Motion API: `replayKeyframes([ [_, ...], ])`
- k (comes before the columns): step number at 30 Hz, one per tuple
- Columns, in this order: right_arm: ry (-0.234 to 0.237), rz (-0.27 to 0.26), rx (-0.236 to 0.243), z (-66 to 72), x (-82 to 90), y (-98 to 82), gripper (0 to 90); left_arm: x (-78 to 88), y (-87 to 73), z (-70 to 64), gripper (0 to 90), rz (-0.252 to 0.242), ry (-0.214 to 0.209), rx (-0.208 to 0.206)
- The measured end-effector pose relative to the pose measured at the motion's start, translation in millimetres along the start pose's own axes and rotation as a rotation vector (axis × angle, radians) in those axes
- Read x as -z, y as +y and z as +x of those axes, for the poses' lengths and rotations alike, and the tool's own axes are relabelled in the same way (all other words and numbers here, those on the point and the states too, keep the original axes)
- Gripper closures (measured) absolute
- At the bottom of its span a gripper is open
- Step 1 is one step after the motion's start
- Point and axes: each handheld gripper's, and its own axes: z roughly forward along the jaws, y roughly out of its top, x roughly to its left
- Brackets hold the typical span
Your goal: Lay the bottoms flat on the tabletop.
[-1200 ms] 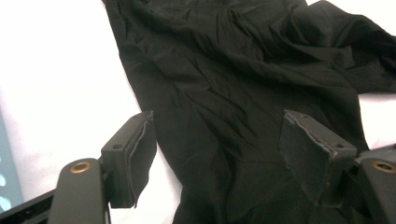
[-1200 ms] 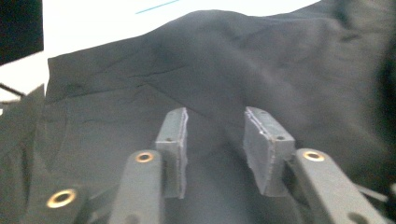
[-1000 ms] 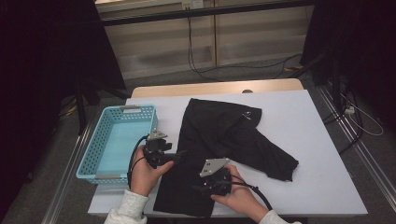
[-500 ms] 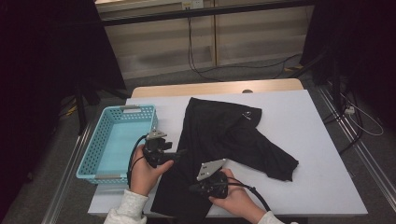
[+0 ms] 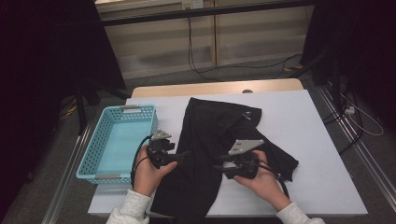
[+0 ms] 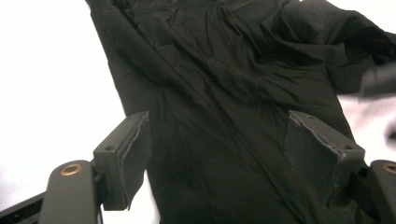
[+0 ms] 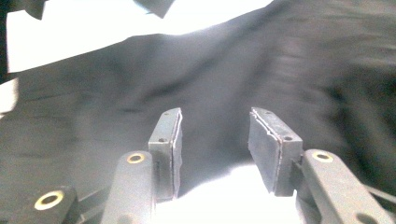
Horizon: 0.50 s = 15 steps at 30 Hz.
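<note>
A black garment [image 5: 210, 133] lies spread down the middle of the white table [image 5: 308, 116]. My left gripper [image 5: 187, 154] hovers at the garment's left edge, pointing right. In the left gripper view the left gripper [image 6: 217, 116] stands open over the dark cloth [image 6: 224, 70] with nothing between its pads. My right gripper [image 5: 217, 166] is over the garment's lower right part, pointing left. Its jaws have just been opening. In the right gripper view the right gripper [image 7: 215, 114] has open jaws, with only cloth [image 7: 280, 60] and white table behind the gap.
A light blue plastic basket [image 5: 93, 140] stands at the table's left edge, close beside my left hand. Bare white table lies right of the garment. Beyond the far edge run a wooden strip [image 5: 210, 88] and cables on the floor.
My right hand has moved to the right and a little farther up the table, off the garment's near hem. The left hand and the garment have stayed put.
</note>
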Motion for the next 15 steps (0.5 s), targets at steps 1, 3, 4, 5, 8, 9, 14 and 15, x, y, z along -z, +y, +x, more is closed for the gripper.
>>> replayKeyframes([
  [1,-0.037,0.001,-0.018,-7.9,4.8,-2.5,54.8,-0.8,0.4,-0.5,23.9,0.005,0.000,-0.009],
  [3,-0.110,0.010,-0.050,-20.9,13.7,-8.4,54.5,-3.1,1.1,-2.4,23.6,0.003,-0.004,-0.010],
  [4,-0.130,0.008,-0.064,-26.5,17.6,-11.2,54.5,-4.1,1.5,-2.9,23.4,0.006,-0.009,-0.018],
  [5,-0.142,0.002,-0.081,-31.1,21.5,-13.8,54.5,-5.2,2.0,-3.7,23.2,0.008,-0.010,-0.022],
  [8,-0.176,0.018,-0.092,-39.6,28.8,-20.3,59.2,-9.3,2.9,-6.5,23.0,0.008,-0.020,-0.027],
  [9,-0.184,0.042,-0.082,-41.2,28.6,-23.1,60.4,-10.9,3.0,-7.3,23.0,0.011,-0.022,-0.028],
  [14,-0.195,0.134,-0.062,-44.0,22.6,-37.2,61.4,-15.8,4.3,-9.6,22.3,0.015,-0.034,-0.029],
  [15,-0.189,0.141,-0.057,-43.0,21.9,-38.1,62.8,-16.5,4.6,-10.0,22.3,0.011,-0.033,-0.032],
])
